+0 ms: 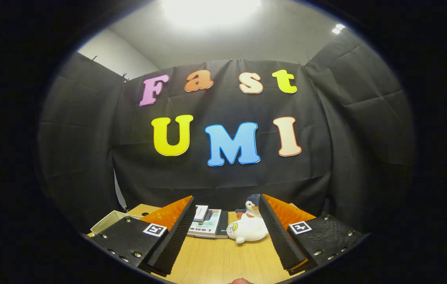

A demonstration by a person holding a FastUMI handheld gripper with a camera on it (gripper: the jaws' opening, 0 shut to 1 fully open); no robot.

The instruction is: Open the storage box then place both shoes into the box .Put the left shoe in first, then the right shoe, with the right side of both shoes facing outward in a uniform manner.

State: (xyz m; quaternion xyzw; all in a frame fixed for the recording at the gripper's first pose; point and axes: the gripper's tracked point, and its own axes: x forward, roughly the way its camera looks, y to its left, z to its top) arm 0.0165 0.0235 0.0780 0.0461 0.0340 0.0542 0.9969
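Black cloth walls the booth on three sides, with a pale ceiling and a bright lamp overhead; below it runs a light wooden table. We hold the gripper level and raised, looking along the tabletop, its two fingers spread wide apart with nothing between them but bare wood. Just beyond the fingertips lie a stack of books and, beside it, a white plush penguin. Outside the left finger we see the corner of a pale open-topped box; whether this is the storage box we cannot tell, since only its rim and a little of its inner wall show and its contents are hidden. No shoe can be made out on the visible part of the table. We therefore judge progress as unsettled: this arrangement fits a stage with the shoes waiting elsewhere, and equally one with them already stowed.
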